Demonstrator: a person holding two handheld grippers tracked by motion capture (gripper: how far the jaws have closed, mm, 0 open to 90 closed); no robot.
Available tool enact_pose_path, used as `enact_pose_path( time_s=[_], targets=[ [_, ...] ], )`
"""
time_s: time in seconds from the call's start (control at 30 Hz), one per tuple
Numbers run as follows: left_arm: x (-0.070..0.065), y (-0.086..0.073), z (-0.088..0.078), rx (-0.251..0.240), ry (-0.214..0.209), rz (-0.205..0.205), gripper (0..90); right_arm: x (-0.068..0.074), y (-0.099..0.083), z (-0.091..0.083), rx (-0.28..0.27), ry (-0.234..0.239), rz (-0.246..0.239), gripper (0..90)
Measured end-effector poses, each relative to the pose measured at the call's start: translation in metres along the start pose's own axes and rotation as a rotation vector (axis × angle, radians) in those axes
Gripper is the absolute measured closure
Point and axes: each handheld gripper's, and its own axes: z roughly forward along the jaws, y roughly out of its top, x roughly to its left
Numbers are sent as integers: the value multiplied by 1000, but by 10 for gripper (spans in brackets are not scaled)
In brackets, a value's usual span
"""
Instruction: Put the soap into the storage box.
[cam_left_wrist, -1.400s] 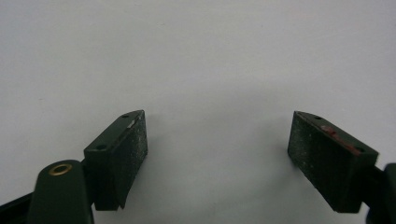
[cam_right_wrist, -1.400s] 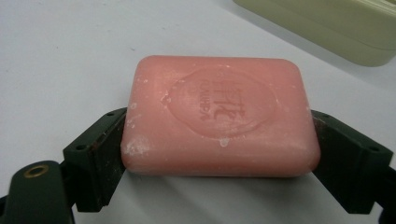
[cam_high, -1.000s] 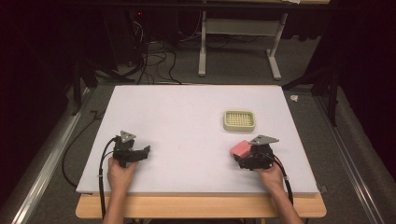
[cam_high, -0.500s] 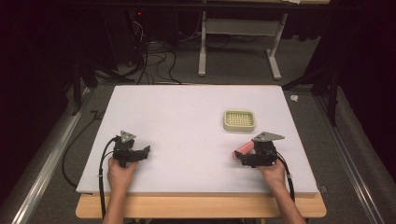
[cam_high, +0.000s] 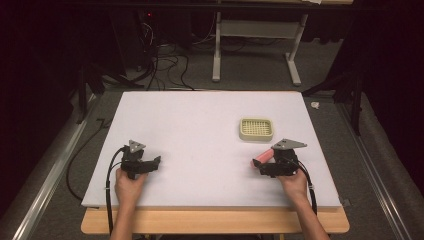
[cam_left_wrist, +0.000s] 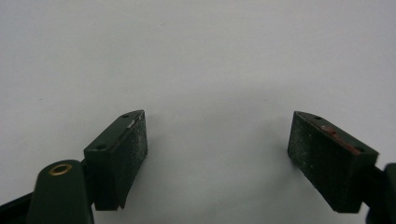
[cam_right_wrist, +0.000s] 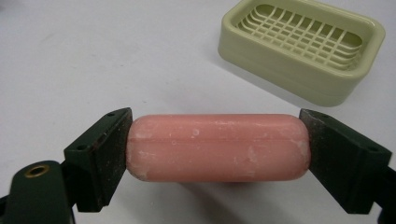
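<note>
Right gripper (cam_high: 258, 167) has the pink soap bar (cam_high: 263, 157) clamped end to end; left gripper (cam_high: 156, 162) sits spread wide with nothing in it.

Here on the white counter (cam_high: 200, 130), in the right gripper view, the two black jaws press on the short ends of the soap bar (cam_right_wrist: 217, 147), and it hangs just above the surface with a shadow beneath it. The pale green soap dish (cam_right_wrist: 303, 44) sits close ahead, its grid bottom bare; from the high view the soap dish (cam_high: 256, 129) lies just beyond the right hand (cam_high: 294, 184), apart from the bar. Over on the left, the left hand (cam_high: 129, 183) holds its gripper low near the counter's front edge, and the left gripper view shows the jaws well apart over plain white surface.
</note>
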Motion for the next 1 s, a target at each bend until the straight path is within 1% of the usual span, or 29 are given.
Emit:
enact_pose_path(
  time_s=[0.07,0.2,0.27,0.33,0.47,0.57,0.73,0.77,0.9,0.93,1.0],
  targets=[
    [0,0,0,0,-1,0,206,0,0,0,0,0,5,141],
    [0,0,0,0,0,0,206,-1,5,-1,-3,-5,-1,141],
    [0,0,0,-2,0,-2,206,-2,8,-2,-9,-9,-1,141],
    [0,0,0,-2,0,-3,206,-4,13,-5,-17,-12,12,141],
    [0,0,0,-2,0,-3,206,-5,19,-6,-16,-17,8,141],
    [0,0,0,-2,0,-3,206,-7,25,-6,-22,-11,16,141],
    [0,0,0,-2,0,-3,206,-9,31,-4,-24,-16,15,141],
    [0,0,0,-2,0,-3,206,-10,34,-5,-21,-24,22,141],
    [0,0,0,-2,-1,-3,206,-12,39,-5,-21,-24,32,141],
    [0,0,0,-2,-1,-3,206,-13,41,-5,-26,-27,26,141],
    [0,0,0,-2,-1,-3,206,-15,44,-5,-28,-27,36,141]
  ],
)
